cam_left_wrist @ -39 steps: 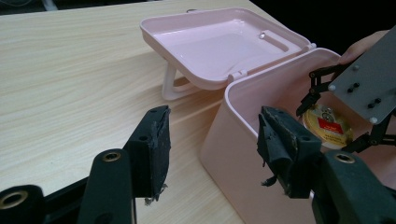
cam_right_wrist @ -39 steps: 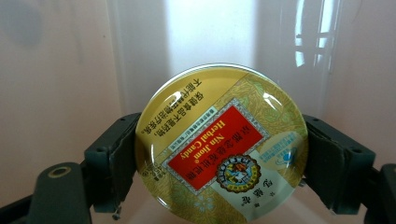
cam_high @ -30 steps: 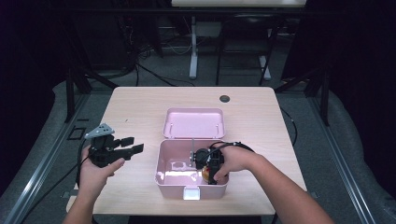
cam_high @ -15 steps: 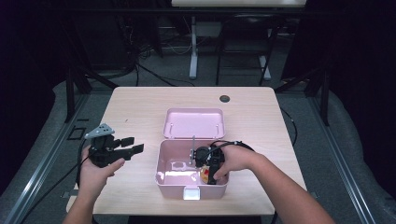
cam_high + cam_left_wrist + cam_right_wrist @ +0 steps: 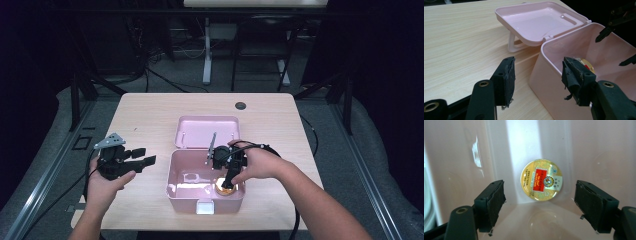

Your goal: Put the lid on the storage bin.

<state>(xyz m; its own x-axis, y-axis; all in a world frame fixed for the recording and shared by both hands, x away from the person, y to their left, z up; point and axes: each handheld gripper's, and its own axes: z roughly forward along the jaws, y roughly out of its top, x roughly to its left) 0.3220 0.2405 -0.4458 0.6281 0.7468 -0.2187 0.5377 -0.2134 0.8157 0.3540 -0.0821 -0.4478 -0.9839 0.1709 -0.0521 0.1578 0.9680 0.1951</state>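
While the right hand-held gripper [image 5: 226, 179] hangs over the pink box [image 5: 175, 186], its jaws stand released, well apart on either side of the round gold tin [image 5: 541, 180] without touching it. They have just been closing slightly, with nothing pressed between the pads. The tin lies flat on the box floor, label up, in the near right corner, close to the walls. This placement suggests the tin has been set down inside for storage, and the wide jaw spacing gives clearance for a clean withdrawal.

The lid [image 5: 207, 131] is hinged at the far edge of the box and folded fully back, resting open on the counter [image 5: 150, 112] with its inner face up. This keeps the box mouth unobstructed.

The left hand-held gripper [image 5: 142, 157] is held just left of the box, above the counter, jaws released and empty, pointing toward the box's left wall. Its position appears to be a standby posture, ready to steady the box or to address the lid. By judgement, closing the lid remains to be done.

A small dark disc [image 5: 240, 105] sits at the far edge of the counter, well apart from the work.
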